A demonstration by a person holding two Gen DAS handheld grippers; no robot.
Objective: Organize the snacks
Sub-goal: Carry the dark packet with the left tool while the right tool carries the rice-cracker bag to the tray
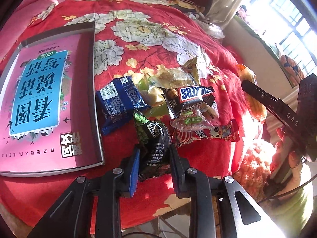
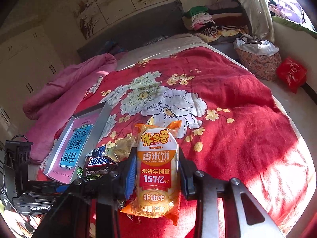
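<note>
Fingers of the left gripper [image 1: 153,158] pinch a black-green snack packet [image 1: 153,138]; the right gripper [image 2: 157,173] clamps an orange rice-cracker pack [image 2: 156,170]. Between them, blue packet [image 1: 118,103], Snickers [image 1: 190,97] and others, hard to count, lie piled beside the book [image 1: 49,99]. Sorting looks barely begun.

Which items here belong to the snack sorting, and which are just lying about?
Job:
- black-green packet, in left gripper
- rice cracker pack, in right gripper
- Snickers
- blue packet
- red sausage stick

Lying about:
- book
- pink quilt
- folded clothes
- red bag
</note>
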